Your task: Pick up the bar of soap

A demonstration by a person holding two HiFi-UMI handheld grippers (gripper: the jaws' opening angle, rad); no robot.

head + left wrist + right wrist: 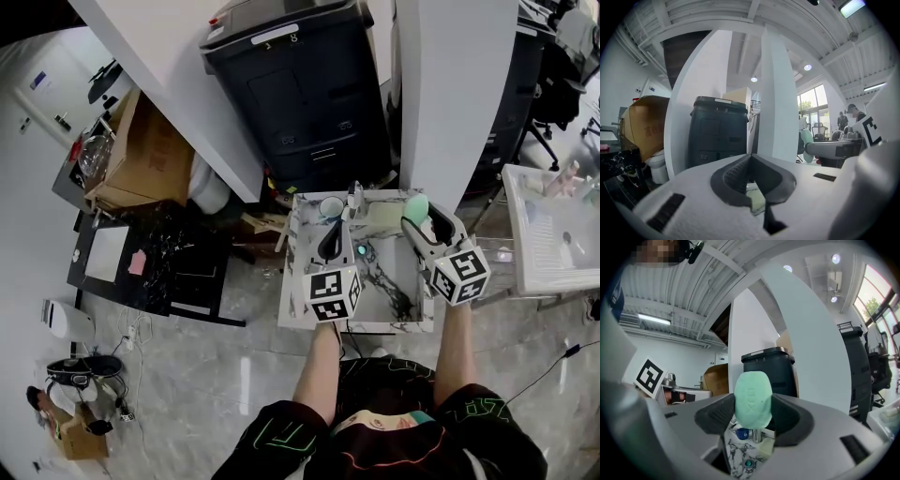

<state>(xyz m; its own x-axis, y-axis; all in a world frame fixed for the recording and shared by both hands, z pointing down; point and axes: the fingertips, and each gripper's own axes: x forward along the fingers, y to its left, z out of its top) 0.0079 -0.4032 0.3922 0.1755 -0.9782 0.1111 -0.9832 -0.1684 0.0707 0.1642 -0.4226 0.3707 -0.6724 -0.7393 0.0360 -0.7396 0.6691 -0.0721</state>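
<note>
Clamping the green bar of soap (753, 397) by its rounded edges between its pads, the right gripper (753, 405) holds a stiff, light, likely slippery block; the left gripper (750, 161) sits closed, empty

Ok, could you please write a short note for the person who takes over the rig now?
Left gripper: fingers shut, nothing in them, over the sink.
Right gripper: fingers shut on the soap, which is in the air above the sink.
Done: the soap is picked up.
Left: probably nothing, just hold it firmly.
</note>
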